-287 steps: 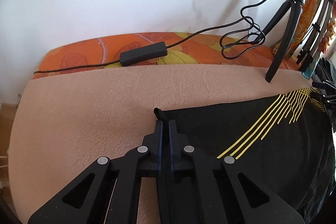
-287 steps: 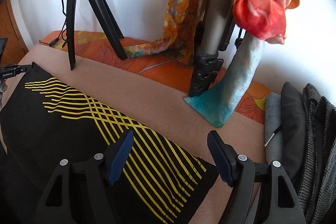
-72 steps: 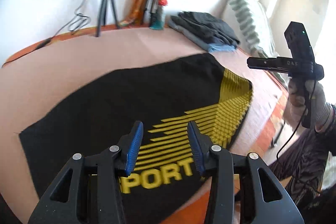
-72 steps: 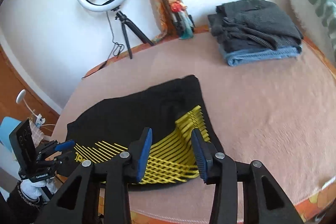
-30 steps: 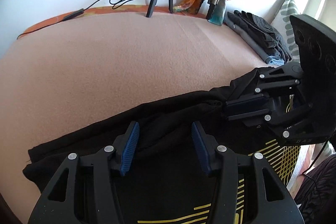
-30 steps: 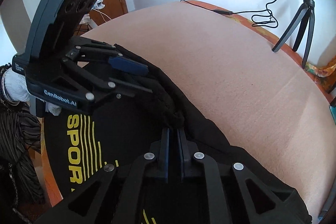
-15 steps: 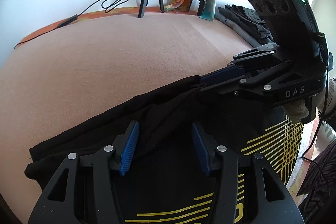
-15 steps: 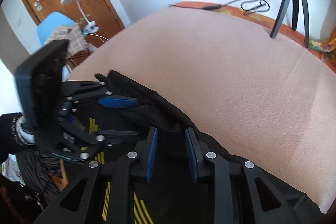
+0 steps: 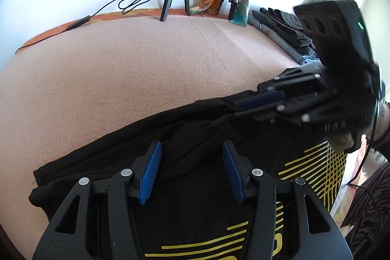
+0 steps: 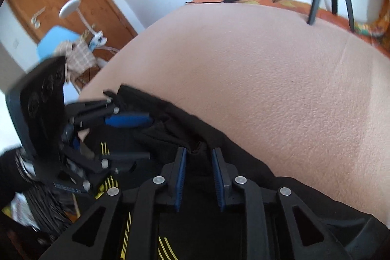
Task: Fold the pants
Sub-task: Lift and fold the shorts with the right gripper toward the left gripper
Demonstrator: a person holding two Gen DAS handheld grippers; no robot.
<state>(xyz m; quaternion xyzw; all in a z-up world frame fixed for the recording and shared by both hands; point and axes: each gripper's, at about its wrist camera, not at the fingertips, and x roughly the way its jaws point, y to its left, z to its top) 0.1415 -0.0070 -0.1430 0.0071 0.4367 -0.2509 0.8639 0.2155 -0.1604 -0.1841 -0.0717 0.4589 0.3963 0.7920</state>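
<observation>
Black pants [image 9: 195, 187] with yellow stripes lie across the lower frame on a peach-covered bed [image 9: 146, 77]. Both left tongs [image 9: 190, 169] and right tongs [image 10: 197, 177] are spread, straddling a bunched ridge; best to pinch it squarely before lifting.

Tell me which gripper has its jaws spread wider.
The left gripper: its blue pads stand far apart over the black pants. The right gripper shows a narrower gap.

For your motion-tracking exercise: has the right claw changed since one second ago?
Yes. The right claw, then shut on the pants' bunched edge, now stands open; the peach blanket lies as before.
</observation>
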